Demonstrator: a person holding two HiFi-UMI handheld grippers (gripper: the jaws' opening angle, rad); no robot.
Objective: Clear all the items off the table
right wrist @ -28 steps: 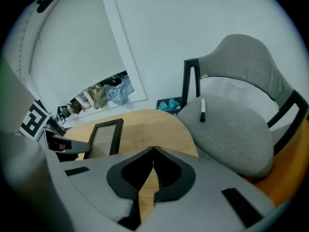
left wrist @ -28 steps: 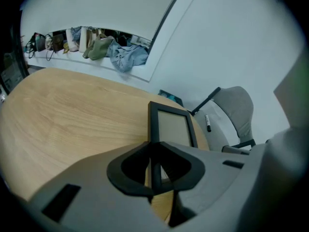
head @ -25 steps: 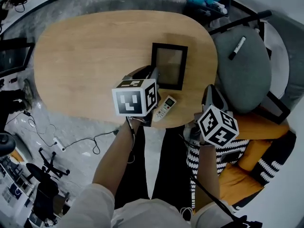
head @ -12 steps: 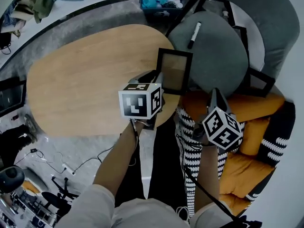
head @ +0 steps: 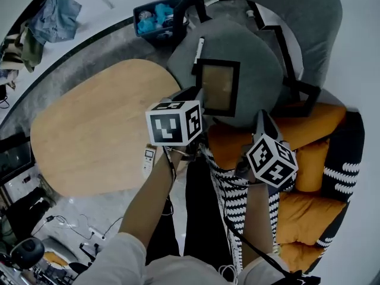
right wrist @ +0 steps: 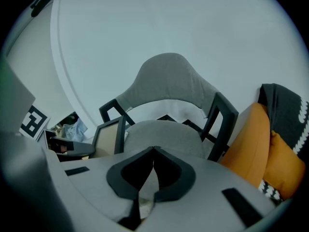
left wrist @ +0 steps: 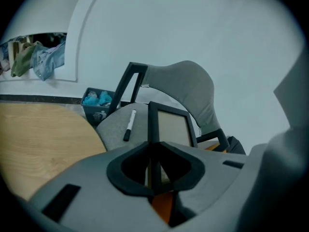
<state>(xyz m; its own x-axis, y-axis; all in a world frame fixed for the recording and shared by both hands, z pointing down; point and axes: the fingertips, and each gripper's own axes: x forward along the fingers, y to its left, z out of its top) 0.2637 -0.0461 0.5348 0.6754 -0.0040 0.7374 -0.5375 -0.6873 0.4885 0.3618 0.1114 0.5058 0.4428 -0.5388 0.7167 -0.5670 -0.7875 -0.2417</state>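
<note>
My left gripper (head: 193,97) (left wrist: 153,153) is shut on the left edge of a black picture frame (head: 218,86) (left wrist: 170,127) with a tan inside. It holds the frame above the grey chair seat (head: 249,52), off the table. To the right, my right gripper (head: 261,117) (right wrist: 153,152) has its jaw tips together, and I see nothing held in them. It points at the same chair, over an orange cushion (head: 300,129). A white remote (head: 148,160) lies on the wooden table (head: 95,129) near its front edge. A black-and-white marker (head: 198,50) (left wrist: 129,124) lies on the chair seat.
A dark bin (head: 155,18) with blue things in it stands on the floor behind the table. Black-and-white patterned cushions (head: 341,177) lie on the orange seat at the right. Clothes (head: 50,16) hang at the far left. Cables and stands crowd the floor at the lower left.
The left gripper carried the picture frame rightward, off the table and over the grey chair. The right gripper moved right alongside it. The remote stayed on the table.
</note>
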